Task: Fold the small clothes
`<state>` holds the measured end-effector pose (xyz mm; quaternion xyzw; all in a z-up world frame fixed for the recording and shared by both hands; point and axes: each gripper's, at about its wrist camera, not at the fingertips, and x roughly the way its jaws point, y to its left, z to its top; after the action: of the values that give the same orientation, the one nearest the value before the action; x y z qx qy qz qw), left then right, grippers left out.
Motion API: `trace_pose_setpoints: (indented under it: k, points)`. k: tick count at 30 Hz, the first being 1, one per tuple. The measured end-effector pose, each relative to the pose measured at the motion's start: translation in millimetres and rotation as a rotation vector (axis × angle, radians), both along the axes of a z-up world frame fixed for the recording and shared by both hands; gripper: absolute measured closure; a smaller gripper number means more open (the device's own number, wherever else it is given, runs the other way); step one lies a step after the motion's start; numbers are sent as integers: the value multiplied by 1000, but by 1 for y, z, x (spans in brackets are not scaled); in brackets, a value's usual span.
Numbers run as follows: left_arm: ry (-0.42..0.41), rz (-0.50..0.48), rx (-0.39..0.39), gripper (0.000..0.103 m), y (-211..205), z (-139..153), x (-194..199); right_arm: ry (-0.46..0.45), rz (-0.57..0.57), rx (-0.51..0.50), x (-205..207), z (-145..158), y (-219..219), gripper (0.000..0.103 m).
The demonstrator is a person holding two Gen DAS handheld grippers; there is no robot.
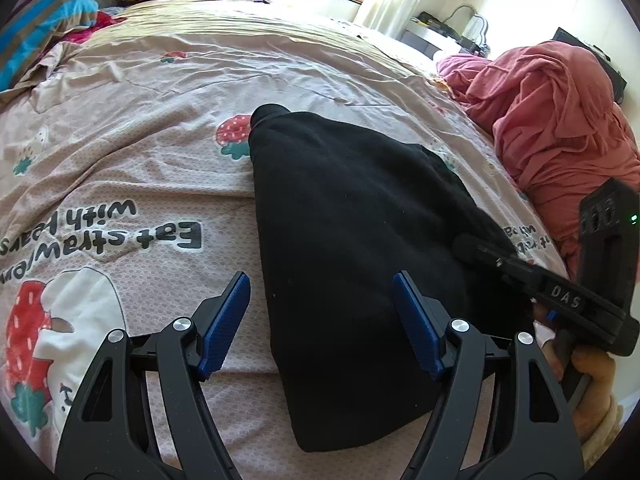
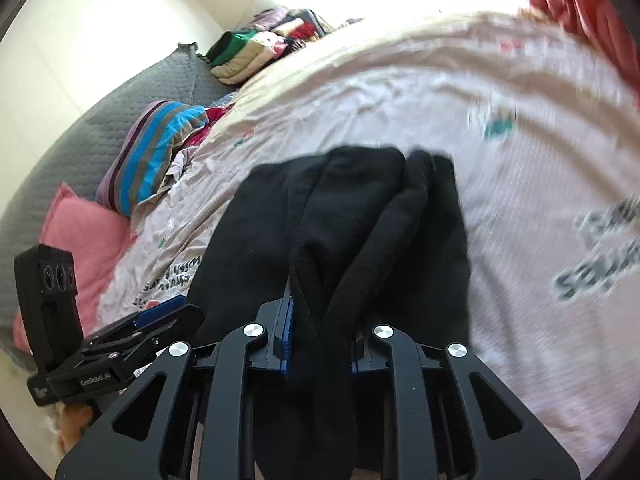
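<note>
The right gripper point(image 2: 320, 336) is pinching the black garment point(image 2: 360, 216) above the bedspread point(image 2: 520, 140). The left gripper point(image 1: 320, 320) is hovering spread apart, gripping nothing.

"Eat strawberries with bears" upside down on the bedsheet point(image 1: 120, 152); "DAS" on the right gripper point(image 1: 464, 246); "GenRobot.AI" on the left gripper point(image 2: 168, 312)
</note>
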<state>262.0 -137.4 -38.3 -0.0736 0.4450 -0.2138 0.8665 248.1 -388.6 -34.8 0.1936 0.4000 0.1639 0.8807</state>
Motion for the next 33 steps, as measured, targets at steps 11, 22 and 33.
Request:
trace_pose_setpoints:
  k: [11, 22, 33]
  points:
    - [55, -88, 57, 28, -32, -19, -15, 68, -79, -25, 10, -31, -25, 80]
    - [21, -91, 81, 27, -32, -12, -24, 22, -162, -69, -17, -11, -31, 49]
    - [-13, -72, 53, 26, -26, 7, -34, -64, -238, -167, -52, 21, -37, 25]
